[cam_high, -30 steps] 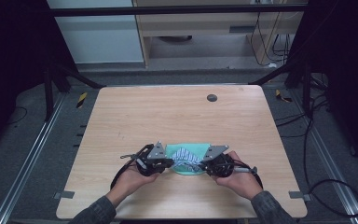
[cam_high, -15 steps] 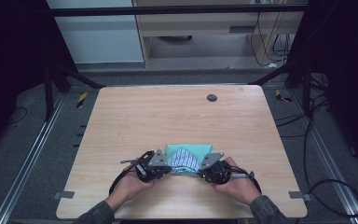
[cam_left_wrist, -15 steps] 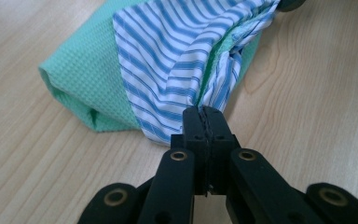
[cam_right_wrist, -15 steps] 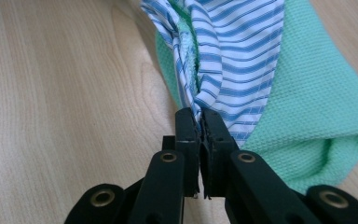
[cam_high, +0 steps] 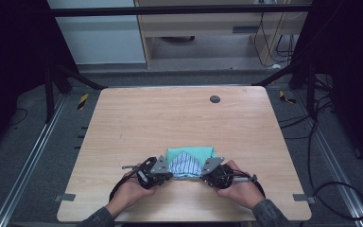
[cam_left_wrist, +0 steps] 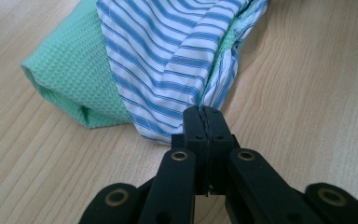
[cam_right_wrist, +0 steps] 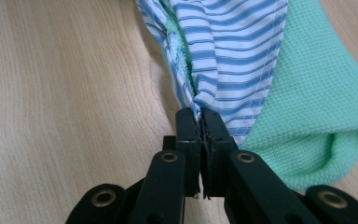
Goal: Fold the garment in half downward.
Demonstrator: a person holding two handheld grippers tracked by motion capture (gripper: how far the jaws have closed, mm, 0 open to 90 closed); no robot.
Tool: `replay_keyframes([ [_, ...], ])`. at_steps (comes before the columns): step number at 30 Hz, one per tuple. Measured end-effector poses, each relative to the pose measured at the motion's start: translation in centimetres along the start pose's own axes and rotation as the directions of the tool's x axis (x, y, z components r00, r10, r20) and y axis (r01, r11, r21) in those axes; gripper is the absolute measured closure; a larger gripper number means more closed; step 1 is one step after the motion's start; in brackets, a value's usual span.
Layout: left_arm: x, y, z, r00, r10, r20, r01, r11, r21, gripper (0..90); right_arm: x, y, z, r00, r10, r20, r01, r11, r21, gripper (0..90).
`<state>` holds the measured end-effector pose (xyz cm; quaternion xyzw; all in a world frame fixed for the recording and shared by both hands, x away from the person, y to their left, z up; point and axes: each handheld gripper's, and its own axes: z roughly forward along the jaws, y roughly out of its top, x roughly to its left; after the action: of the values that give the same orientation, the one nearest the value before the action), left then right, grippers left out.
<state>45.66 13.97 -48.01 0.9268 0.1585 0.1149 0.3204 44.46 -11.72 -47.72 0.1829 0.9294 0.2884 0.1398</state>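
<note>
A: Where is the cloth?

B: The striped cloth [cam_high: 183,164], white with blue lines, lies near the front edge of the wooden table [cam_high: 170,118], between the person's two hands. It sits on top of a folded green waffle-weave towel [cam_high: 189,152], which sticks out behind it toward the far side.

A: And the left tongs [cam_high: 167,175]?

B: Clamped tight on the striped cloth's near left corner. In the left gripper view the two black jaws meet with a bunched fold of striped fabric [cam_left_wrist: 177,60] pinched between their tips, and the green towel [cam_left_wrist: 65,74] lies to the left of it, flat on the wood.

A: The right tongs [cam_high: 204,178]?

B: The same on the other corner. In the right gripper view the jaws press together on a gathered edge of the striped cloth [cam_right_wrist: 233,51], with the green towel [cam_right_wrist: 317,102] bulging out to the right underneath it.

A: Anything else on the table?

B: A small dark round spot [cam_high: 214,99] near the far edge, well apart from the cloths.
</note>
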Motion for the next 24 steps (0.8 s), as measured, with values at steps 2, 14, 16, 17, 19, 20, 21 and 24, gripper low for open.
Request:
replay_keyframes([
  [2, 0.0, -0.1, 0.0, 0.9995, -0.028, 0.012, 0.028, 0.9995, -0.013, 90.0, -0.1, -0.1, 0.0, 1.0, 0.004, 0.0, -0.004, 1.0, -0.005, 87.0],
  [14, -0.5, -1.4, -2.3, 0.9901, -0.14, 0.005, 0.14, 0.9851, -0.1, 61.7, -0.2, -2.8, -2.0, 0.9911, 0.128, 0.036, -0.126, 0.99, -0.059, 50.4],
  [16, -0.2, -1.7, -2.7, 0.9865, -0.162, -0.022, 0.159, 0.9815, -0.107, 55.0, -0.5, -3.3, -2.3, 0.9876, 0.148, 0.051, -0.145, 0.987, -0.064, 46.3],
  [17, 0.0, -1.8, -2.7, 0.9847, -0.172, -0.029, 0.168, 0.9801, -0.106, 51.0, -0.7, -3.6, -2.4, 0.9853, 0.16, 0.061, -0.156, 0.986, -0.064, 44.1],
  [19, 0.4, -2.1, -2.8, 0.9826, -0.181, -0.043, 0.176, 0.9793, -0.1, 44.7, -1.0, -4.1, -2.6, 0.9808, 0.177, 0.081, -0.172, 0.983, -0.068, 40.0],
  [20, 0.8, -2.3, -2.9, 0.9797, -0.192, -0.056, 0.186, 0.9775, -0.099, 41.2, -1.2, -4.4, -2.8, 0.9789, 0.184, 0.089, -0.178, 0.982, -0.07, 37.2],
  [21, 0.8, -2.3, -2.9, 0.9797, -0.192, -0.056, 0.186, 0.9775, -0.099, 37.3, -1.4, -4.7, -3.0, 0.9749, 0.201, 0.096, -0.194, 0.978, -0.074, 33.9],
  [24, 1.5, -2.6, -3.1, 0.9738, -0.216, -0.073, 0.208, 0.9728, -0.103, 32.4, -1.9, -5.1, -3.2, 0.9693, 0.222, 0.105, -0.214, 0.973, -0.082, 28.6],
])
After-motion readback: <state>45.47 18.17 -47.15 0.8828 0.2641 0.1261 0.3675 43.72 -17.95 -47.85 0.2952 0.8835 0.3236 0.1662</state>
